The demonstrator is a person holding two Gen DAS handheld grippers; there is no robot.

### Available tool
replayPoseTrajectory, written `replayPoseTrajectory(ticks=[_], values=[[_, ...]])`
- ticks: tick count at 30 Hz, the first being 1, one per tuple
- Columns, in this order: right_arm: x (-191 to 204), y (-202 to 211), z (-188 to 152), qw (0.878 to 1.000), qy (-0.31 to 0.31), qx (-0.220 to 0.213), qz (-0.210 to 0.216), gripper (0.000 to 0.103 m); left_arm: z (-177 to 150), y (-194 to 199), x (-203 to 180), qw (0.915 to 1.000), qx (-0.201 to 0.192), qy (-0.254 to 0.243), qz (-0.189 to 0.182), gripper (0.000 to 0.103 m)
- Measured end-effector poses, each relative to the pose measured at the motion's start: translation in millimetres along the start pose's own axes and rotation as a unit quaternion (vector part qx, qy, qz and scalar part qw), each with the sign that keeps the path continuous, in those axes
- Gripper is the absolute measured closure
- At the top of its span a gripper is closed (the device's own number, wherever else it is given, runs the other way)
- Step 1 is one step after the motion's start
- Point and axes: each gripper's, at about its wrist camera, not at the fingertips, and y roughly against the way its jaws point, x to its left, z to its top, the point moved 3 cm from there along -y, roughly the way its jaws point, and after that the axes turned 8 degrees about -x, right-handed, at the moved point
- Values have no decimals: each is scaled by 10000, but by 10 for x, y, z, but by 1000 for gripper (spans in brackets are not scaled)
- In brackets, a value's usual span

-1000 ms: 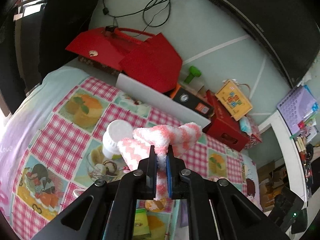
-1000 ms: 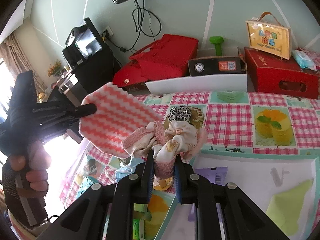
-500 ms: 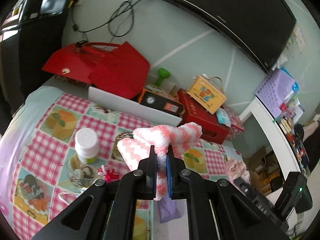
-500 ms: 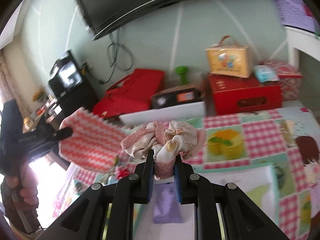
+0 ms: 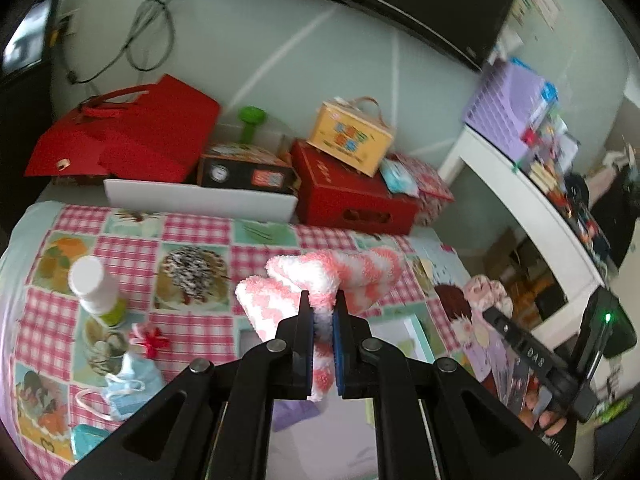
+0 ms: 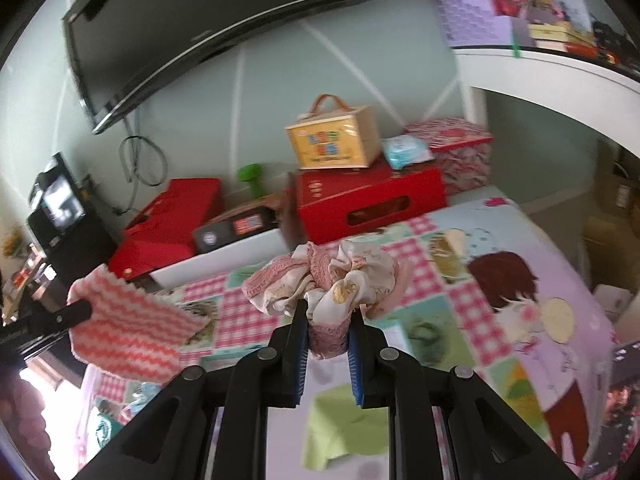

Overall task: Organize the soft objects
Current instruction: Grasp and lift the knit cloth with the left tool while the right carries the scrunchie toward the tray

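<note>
Between the blue pads of the left gripper (image 5: 320,308), the fingers are pressed nearly together on a fluffy pink-and-white zigzag-striped cloth (image 5: 328,276), which is pinched at its middle so that its folded ends bulge out above and to both sides of the pads. Viewed from the right wrist, this same cloth (image 6: 128,340) hangs as a flat sheet from the tip of the left gripper at the left edge of the picture. The right gripper (image 6: 328,316) has its fingers a little apart and clamped on a crumpled bundle of pink lace and cream printed fabric (image 6: 324,284), which fills the gap between the pads and spreads out above them. Both held items are raised clear of the counter (image 5: 200,236), which is covered by a pink gingham tablecloth printed with dessert pictures. On that surface, to the left in the left wrist view, stand a white-capped plastic bottle (image 5: 96,288), a small red-and-pink ribbon bow (image 5: 150,338) and a light blue face mask (image 5: 128,384). A sheet of lime green paper (image 6: 344,428) lies below the right gripper. Along the far edge of the counter are a long white tray (image 5: 200,200), a red lidded gift box (image 5: 352,196), a yellow carry box with a handle (image 5: 352,136) resting on it, and a flat red bag (image 5: 132,136). A black television (image 6: 208,28) is mounted on the pale green wall.
</note>
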Motion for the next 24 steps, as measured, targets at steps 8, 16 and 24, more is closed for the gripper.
replayPoseTrajectory(ticks=[8, 16, 24], values=[[-245, -73, -47, 9991, -175, 184, -334, 85, -269, -365, -412, 9976, 527, -445, -89, 95], [-232, -271, -165, 9979, -129, 493, -402, 85, -491, -658, -472, 9942, 930, -530, 44, 95], [-150, -479, -292, 9957, 96, 785, -485, 85, -658, -921, -314, 9906, 1236, -439, 376, 95]])
